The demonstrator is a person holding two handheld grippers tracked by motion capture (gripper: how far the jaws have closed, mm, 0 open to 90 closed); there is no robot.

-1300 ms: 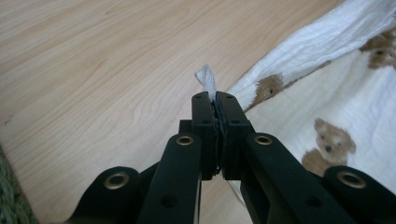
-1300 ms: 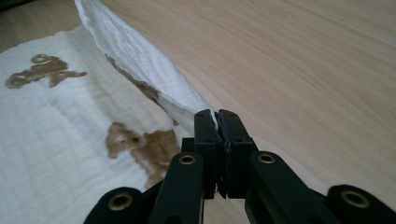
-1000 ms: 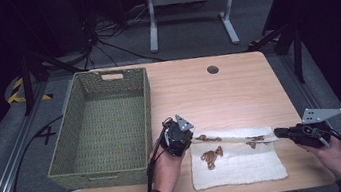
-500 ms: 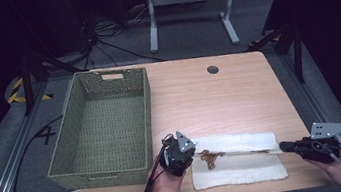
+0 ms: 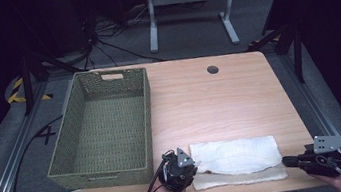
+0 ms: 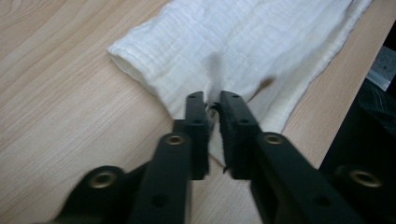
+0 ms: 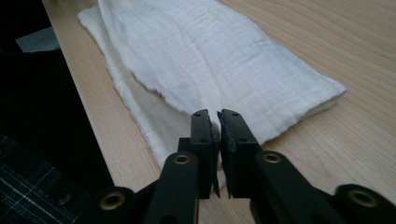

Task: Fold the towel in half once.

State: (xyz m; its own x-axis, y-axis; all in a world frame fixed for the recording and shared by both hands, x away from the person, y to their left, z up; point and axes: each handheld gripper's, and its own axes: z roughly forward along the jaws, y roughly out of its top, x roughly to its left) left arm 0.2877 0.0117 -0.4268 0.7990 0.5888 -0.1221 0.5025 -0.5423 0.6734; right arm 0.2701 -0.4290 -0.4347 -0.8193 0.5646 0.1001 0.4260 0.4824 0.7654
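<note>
A white cloth (image 5: 235, 160) lies folded lengthwise near the table's front edge, its upper layer a little short of the lower one. My left gripper (image 5: 189, 171) is at the cloth's left end and shut on it; in the left gripper view the cloth (image 6: 233, 42) rises in a small ridge into the gripper (image 6: 212, 101). My right gripper (image 5: 286, 161) is at the right end. In the right gripper view the gripper (image 7: 215, 117) is shut on the edge of the cloth (image 7: 219, 56). A faint brown mark shows through near the left end.
A woven green basket (image 5: 146, 110) stands empty on the left half of the wooden table (image 5: 210, 105). A round cable hole (image 5: 213, 70) sits near the far edge. The table's front edge runs just below the cloth. A metal stand and cables are on the floor beyond.
Both grippers have moved toward the front edge, drawing the cloth's upper layer over the lower one. The brown print seen earlier is now covered.
</note>
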